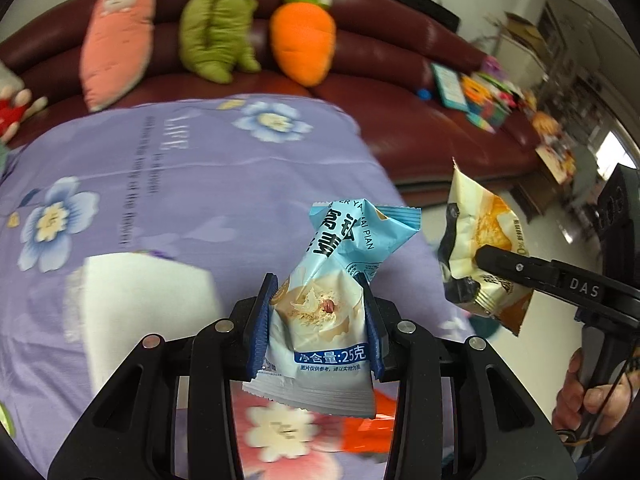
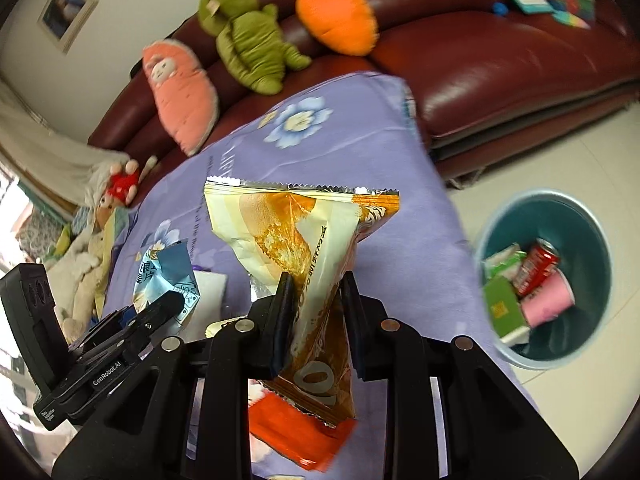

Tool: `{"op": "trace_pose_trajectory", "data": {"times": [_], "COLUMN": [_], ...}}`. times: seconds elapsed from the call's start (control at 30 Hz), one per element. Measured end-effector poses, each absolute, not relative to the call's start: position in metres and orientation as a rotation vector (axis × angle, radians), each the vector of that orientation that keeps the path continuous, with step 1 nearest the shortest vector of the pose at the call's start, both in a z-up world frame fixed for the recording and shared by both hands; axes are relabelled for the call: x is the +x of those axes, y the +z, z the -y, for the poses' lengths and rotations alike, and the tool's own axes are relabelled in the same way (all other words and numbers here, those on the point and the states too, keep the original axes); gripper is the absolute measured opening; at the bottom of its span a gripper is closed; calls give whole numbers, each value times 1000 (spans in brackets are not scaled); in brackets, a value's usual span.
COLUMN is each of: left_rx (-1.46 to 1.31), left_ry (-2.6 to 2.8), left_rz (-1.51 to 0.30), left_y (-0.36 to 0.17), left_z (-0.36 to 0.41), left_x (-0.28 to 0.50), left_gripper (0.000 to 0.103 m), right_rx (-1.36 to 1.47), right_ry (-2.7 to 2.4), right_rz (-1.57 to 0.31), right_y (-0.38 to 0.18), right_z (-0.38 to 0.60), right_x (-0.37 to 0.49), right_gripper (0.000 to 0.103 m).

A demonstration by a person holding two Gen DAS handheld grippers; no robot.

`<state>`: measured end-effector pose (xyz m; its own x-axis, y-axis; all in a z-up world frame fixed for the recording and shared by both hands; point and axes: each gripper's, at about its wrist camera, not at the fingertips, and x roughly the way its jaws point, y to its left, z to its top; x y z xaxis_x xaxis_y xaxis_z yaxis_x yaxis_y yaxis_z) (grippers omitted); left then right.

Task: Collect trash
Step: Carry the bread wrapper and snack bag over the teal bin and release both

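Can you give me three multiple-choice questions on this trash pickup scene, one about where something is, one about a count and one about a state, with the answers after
1. Where is the teal bin?
A. On the sofa
B. On the floor beside the cloth-covered table
C. On the table

2. How many plush toys lean against the back of the red sofa?
A. One
B. Three
C. Five

3. What is the state of the left tool?
A. Shut on the blue wrapper
B. Open and empty
C. Shut on a can

Answers:
1. B, the bin stands on the pale floor past the edge of the purple floral cloth.
2. B, a pink carrot plush, a green plush and an orange carrot plush sit in a row.
3. A, its pads press both sides of the blue wrapper, lifted off the table.
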<state>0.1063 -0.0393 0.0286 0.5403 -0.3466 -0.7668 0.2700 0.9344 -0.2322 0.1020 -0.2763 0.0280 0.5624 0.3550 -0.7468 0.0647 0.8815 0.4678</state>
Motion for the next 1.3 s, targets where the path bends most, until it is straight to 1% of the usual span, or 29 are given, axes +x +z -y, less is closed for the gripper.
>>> {"op": "trace_pose_trajectory", "data": {"times": [0.37,0.6,0.83,1.17,1.2,1.27,1.3], "left_rx": [55,131,200,253,253,254,252], "left_ry": [-534,-592,-609,-626,-623,-620,-619], "left_rz": [-965,-1020,-1059,-1112,-1117,-1125,-1131], "left_y": [27,5,-17,-49,-52,-58,-61], "left_z": [167,238,285,324,327,331,332], "left_x": [107,115,116,124,125,129,130], "left_gripper": [40,40,40,41,41,45,53], "right_rx": [639,704,758,780,782,783,783], "right_ry": [11,-71,-104,-137,-141,-147,-151], "right_rz": [-863,-822,-824,-846,-848,-852,-856], "right_y": [21,10,-8,-27,-29,-31,-32], "right_z": [397,452,481,502,505,507,508], "right_x": [60,40,35,39,38,38,39], "right_gripper": [26,27,28,30,30,30,30]}}
